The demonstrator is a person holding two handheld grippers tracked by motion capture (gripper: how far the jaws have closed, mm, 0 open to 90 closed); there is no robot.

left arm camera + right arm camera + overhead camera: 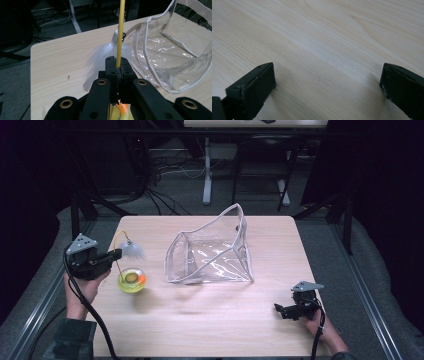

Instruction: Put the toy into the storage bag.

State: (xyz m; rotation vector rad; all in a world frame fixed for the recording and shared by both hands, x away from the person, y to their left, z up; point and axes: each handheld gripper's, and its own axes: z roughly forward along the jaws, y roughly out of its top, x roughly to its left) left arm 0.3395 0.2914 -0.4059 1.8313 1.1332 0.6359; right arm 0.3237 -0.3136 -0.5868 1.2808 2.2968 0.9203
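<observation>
the table (210, 320) is pale wood with a fine straight grain. at its centre the pouch (212, 252) is clear plastic edged in white piping. toward nine o'clock the toy's base (132, 280) is translucent yellow-green with an orange patch inside; its thin wand (122, 30) is yellow and the feather (100, 58) white. the left gripper (116, 254) at nine o'clock and the right gripper (278, 309) at four o'clock are black, each topped by a grey plate.
</observation>
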